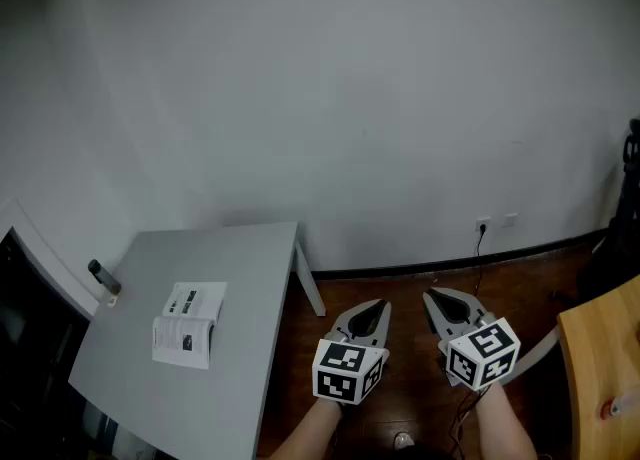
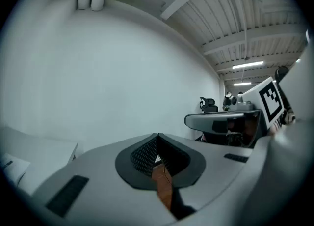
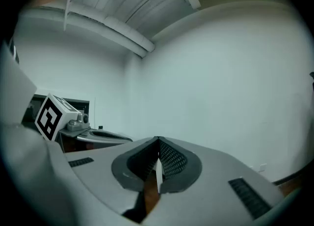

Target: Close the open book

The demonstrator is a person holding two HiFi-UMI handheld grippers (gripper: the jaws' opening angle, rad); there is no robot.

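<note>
Closest in, the left gripper point(image 1: 374, 305) and the right gripper point(image 1: 437, 296) hang side by side over the dark wooden floor point(image 1: 400, 288), both aimed ahead at the wall point(image 1: 350, 98) rather than at anything to handle. Each one's own view shows its jaws clenched tip to tip with nothing between them: the left gripper point(image 2: 157, 137) shows only a sliver of floor through the slit, and so does the right gripper point(image 3: 158, 140).

Further out and well to the left stands the grey surface point(image 1: 250, 278), and the book point(image 1: 187, 325) lies open on it, pages up, near its middle. The fold seems to run crosswise in the head view, with one half lying toward the person and the other toward the wall (print too small to read). A small dark object point(image 1: 103, 276) sits at the surface's far left edge, well apart from the book.

The book lies left of and beyond both sets of jaws, and the left gripper is the nearer one. Closing it likely means swinging left over the surface and folding one half across the fold.
</note>
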